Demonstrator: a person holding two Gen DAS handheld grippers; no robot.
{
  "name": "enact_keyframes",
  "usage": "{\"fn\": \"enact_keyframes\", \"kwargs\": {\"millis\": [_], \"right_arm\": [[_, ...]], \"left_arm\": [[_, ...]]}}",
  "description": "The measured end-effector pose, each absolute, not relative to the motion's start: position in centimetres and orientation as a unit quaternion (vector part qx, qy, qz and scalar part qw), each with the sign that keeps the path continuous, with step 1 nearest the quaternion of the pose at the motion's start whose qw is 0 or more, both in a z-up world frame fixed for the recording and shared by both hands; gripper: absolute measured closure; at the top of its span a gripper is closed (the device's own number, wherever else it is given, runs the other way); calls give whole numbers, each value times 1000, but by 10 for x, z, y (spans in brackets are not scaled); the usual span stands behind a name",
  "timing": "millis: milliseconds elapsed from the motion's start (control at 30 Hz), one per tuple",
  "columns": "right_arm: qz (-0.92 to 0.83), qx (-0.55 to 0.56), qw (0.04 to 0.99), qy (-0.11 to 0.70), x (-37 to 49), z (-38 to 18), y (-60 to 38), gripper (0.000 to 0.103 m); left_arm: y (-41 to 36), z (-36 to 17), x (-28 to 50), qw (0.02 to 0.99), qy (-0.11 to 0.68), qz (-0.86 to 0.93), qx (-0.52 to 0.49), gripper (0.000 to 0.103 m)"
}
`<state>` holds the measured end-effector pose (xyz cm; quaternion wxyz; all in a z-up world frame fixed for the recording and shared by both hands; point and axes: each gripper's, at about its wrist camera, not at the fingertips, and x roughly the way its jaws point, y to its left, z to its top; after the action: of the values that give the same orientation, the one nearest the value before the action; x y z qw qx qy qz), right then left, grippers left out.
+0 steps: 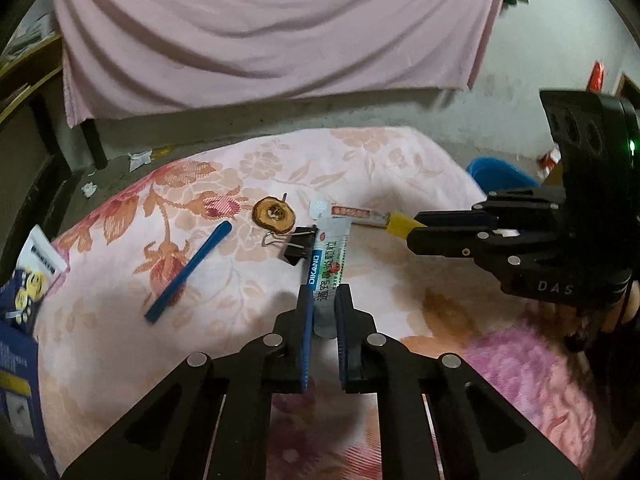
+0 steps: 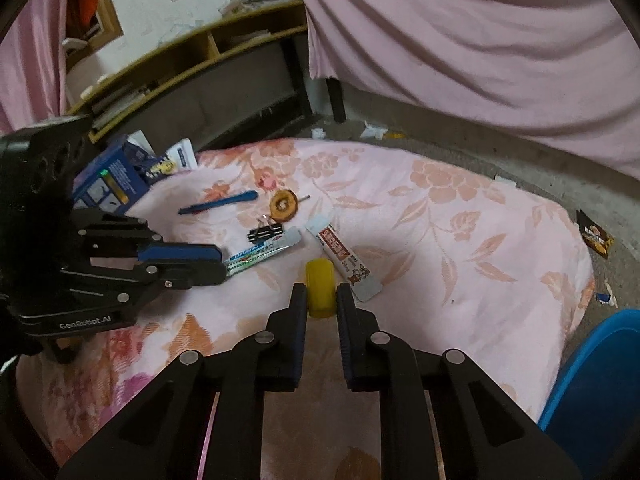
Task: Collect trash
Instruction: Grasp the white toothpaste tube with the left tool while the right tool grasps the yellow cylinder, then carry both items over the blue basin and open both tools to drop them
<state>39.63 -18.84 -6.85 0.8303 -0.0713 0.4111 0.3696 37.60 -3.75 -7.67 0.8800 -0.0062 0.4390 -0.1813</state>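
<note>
A green-and-white sachet (image 1: 329, 264) lies on the flowered pink sheet (image 1: 400, 168), and my left gripper (image 1: 325, 295) is shut on its near end. From the right wrist view, that gripper (image 2: 221, 261) reaches in from the left, with the sachet (image 2: 262, 254) sticking out of its tips. My right gripper (image 2: 322, 293) is shut on a small yellow piece (image 2: 319, 286). The left wrist view shows the same yellow piece (image 1: 401, 223) at the tips of the right gripper (image 1: 416, 227). A red-and-white sachet (image 2: 345, 259) lies flat just right of the yellow piece.
On the sheet lie a blue stick (image 1: 188, 270), a black binder clip (image 1: 297, 246) and a round brown slice (image 1: 274, 216). A blue bin (image 2: 600, 380) stands at the right, off the sheet. Blue boxes (image 2: 116, 178) sit at the far left. Paper scraps litter the floor.
</note>
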Motion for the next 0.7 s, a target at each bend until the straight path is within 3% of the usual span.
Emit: {"fn": "enact_keyframes", "kwargs": {"millis": [200, 700], "right_arm": [[364, -37, 861, 353, 379, -47, -213, 90], [286, 60, 955, 50, 310, 37, -317, 90]], "left_arm": [[-50, -51, 355, 906, 387, -172, -22, 96], [-117, 52, 318, 971, 126, -180, -90, 96]]}}
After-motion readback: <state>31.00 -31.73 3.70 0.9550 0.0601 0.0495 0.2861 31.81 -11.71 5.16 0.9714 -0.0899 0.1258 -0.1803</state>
